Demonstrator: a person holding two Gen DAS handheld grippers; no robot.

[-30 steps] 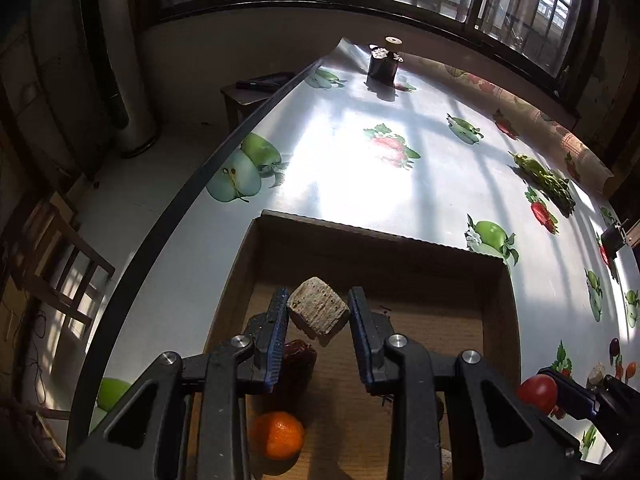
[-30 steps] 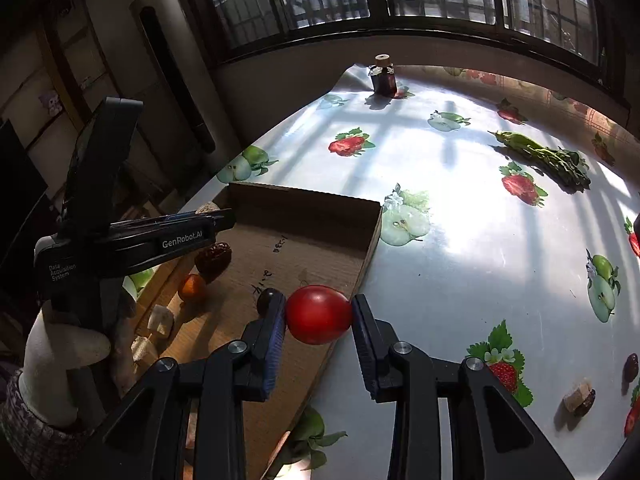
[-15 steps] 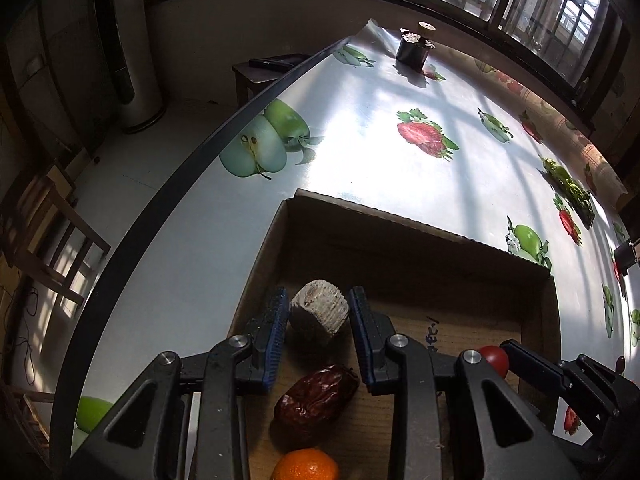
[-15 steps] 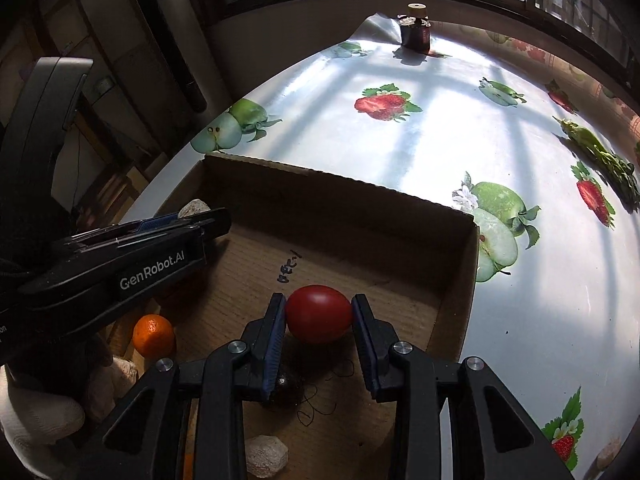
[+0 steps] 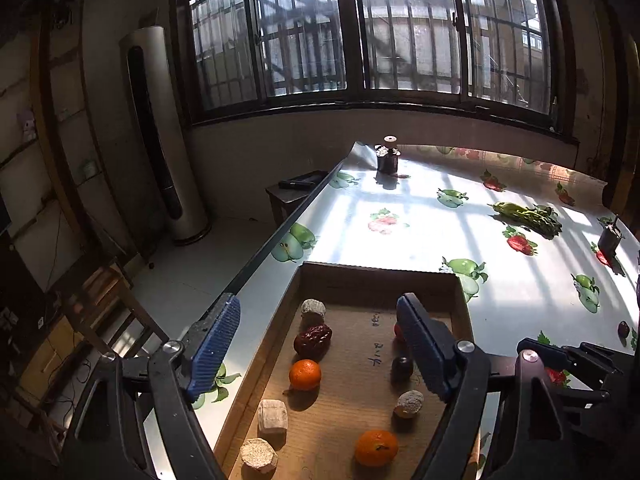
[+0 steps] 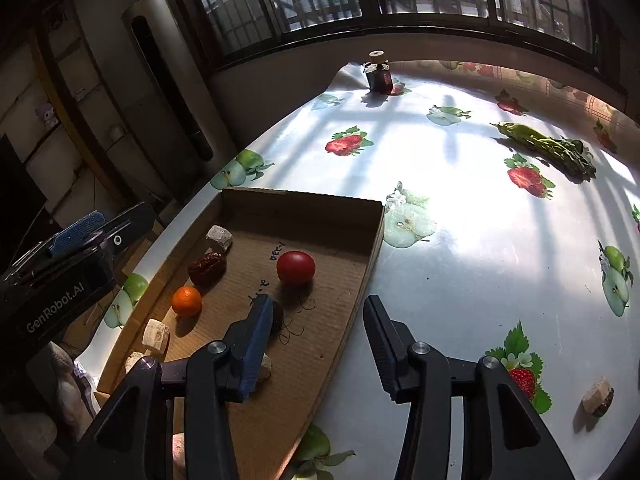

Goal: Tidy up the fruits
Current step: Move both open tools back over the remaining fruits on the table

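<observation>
Both of my tools are released. The left tool (image 5: pixel 318 346) stands spread wide, gripping nothing, its blue pads hanging above the cardboard tray (image 5: pixel 376 274) — one pad out past the tray's left wall, the other over its right half. The right tool (image 6: pixel 316 336) is parted too and holds nothing; its left pad sits over the tray's near right part, its right pad over the desk (image 6: pixel 460 216) just outside the right wall.

The red tomato (image 6: pixel 296 267) lies loose on the tray floor, right of the tray's middle and clear of my right tool's pads. Along the tray's left wall I see a pale rough chunk (image 5: pixel 313 307) in the far corner, then a dark red date (image 5: pixel 313 340) just behind an orange (image 5: pixel 305 374), then two more pale chunks nearer me. A second orange (image 5: pixel 376 447) rests toward the tray's near right. Out on the desk, well right of the tray, a small pale-and-dark piece (image 6: pixel 597 397) lies alone.
</observation>
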